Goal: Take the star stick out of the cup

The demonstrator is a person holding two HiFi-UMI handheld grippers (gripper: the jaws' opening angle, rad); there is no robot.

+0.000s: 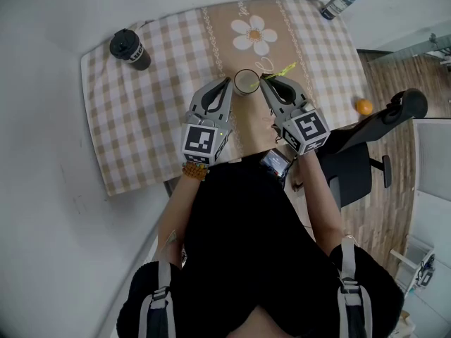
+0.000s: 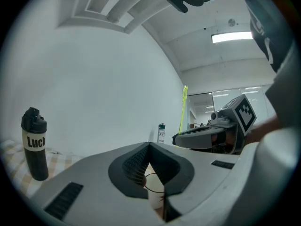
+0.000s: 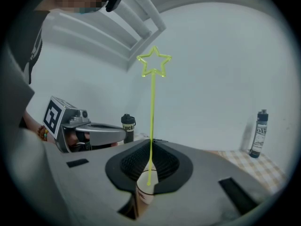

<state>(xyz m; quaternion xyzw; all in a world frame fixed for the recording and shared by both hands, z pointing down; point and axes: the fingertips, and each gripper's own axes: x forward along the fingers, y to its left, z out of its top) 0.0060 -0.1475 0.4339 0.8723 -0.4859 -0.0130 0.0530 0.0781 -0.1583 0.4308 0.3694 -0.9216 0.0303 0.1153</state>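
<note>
A pale paper cup (image 1: 246, 82) stands on the checked tablecloth (image 1: 155, 118). My right gripper (image 1: 264, 80) is shut on the thin yellow-green star stick (image 1: 280, 70) just right of the cup's rim. In the right gripper view the stick (image 3: 152, 121) rises straight from the shut jaws to its star, with its lower end over the cup (image 3: 144, 193). My left gripper (image 1: 230, 82) is shut, with its tips at the cup's left rim; whether they pinch the wall is unclear. From the left gripper view I see the stick (image 2: 183, 109) above the right gripper (image 2: 176, 139).
A black bottle (image 1: 130, 49) stands at the table's far left, and a clear bottle (image 1: 342, 1) lies off the far right corner. An orange (image 1: 363, 106) sits near the table's right edge beside a black office chair (image 1: 366, 153). The person's body fills the lower part of the head view.
</note>
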